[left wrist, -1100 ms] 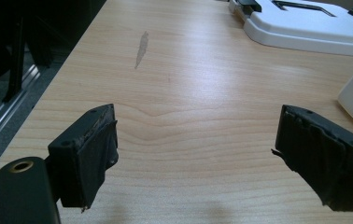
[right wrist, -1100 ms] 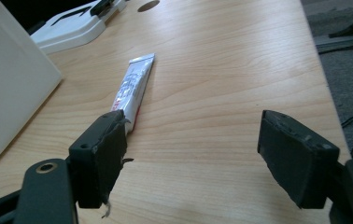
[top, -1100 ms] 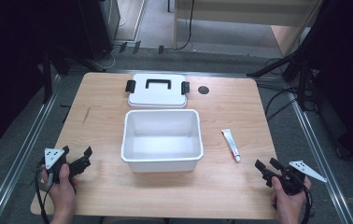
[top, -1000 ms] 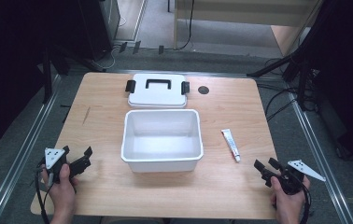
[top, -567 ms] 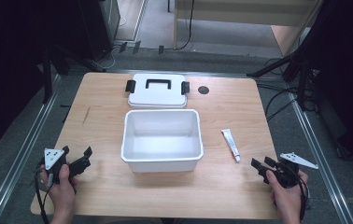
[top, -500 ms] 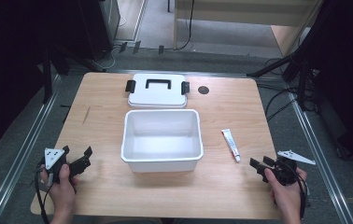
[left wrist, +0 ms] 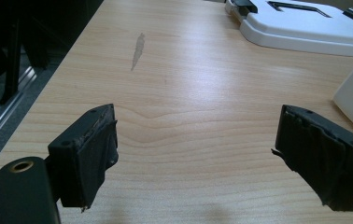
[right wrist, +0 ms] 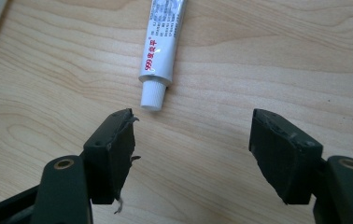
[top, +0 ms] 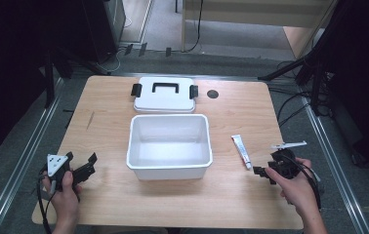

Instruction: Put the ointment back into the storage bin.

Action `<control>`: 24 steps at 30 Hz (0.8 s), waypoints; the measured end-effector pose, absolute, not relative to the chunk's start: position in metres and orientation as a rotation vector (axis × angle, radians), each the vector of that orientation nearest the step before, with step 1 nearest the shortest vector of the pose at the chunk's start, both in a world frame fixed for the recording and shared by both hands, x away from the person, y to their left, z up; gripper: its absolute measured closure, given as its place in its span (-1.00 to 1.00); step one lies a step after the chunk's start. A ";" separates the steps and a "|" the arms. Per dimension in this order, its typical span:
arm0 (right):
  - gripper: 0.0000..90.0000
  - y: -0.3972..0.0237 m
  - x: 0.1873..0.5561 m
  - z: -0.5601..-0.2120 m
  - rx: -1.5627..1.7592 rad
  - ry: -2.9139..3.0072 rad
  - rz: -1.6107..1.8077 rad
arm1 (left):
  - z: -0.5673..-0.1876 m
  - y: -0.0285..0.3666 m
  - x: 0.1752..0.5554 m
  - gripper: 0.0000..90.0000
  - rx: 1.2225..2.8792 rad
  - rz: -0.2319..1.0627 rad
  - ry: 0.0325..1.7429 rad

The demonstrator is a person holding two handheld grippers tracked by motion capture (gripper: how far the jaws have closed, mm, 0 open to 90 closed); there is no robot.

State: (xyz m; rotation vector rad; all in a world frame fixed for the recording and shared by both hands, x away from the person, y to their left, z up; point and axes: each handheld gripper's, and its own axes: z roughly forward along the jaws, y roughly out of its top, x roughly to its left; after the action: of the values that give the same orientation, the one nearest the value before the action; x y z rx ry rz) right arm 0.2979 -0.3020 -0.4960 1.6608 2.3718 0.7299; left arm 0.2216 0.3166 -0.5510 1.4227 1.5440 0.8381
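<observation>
Right gripper view has the right tool (right wrist: 191,140) spread wide just short of the tube (right wrist: 161,42), lying capped at upper centre on the counter (right wrist: 258,56); likely it should straddle the tube's body squarely before closing.

White tube (right wrist: 162,36) with red lettering, white box (top: 169,145), pale wood-grain table (top: 109,102)

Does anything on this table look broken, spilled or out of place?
Nothing is spilled or tipped. The table has a small grey scuff near its left side, and the black padding on the right gripper looks frayed at the edges. The box sits open, its lid flat behind it.
</observation>
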 end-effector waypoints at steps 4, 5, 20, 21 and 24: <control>-0.30 -0.290 0.308 -0.490 1.669 2.414 0.597 | -0.551 0.316 0.222 -0.70 1.423 0.836 1.550; -0.31 -0.288 0.311 -0.488 1.661 2.432 0.563 | -0.551 0.316 0.222 -0.70 1.425 0.835 1.551; -0.17 -0.255 0.351 -0.490 1.734 2.572 0.190 | -0.551 0.317 0.223 -0.70 1.421 0.821 1.558; -0.17 -0.255 0.351 -0.490 1.734 2.572 0.190 | -0.551 0.317 0.223 -0.70 1.421 0.821 1.558; -0.11 -0.250 0.361 -0.489 1.793 2.600 0.191 | -0.551 0.317 0.222 -0.70 1.415 0.823 1.556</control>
State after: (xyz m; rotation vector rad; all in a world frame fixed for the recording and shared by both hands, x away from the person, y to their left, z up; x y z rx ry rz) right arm 0.3607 -0.2499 -0.4887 1.7926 2.6005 0.1911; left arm 0.2216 0.3175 -0.5511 1.4149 1.5561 0.8229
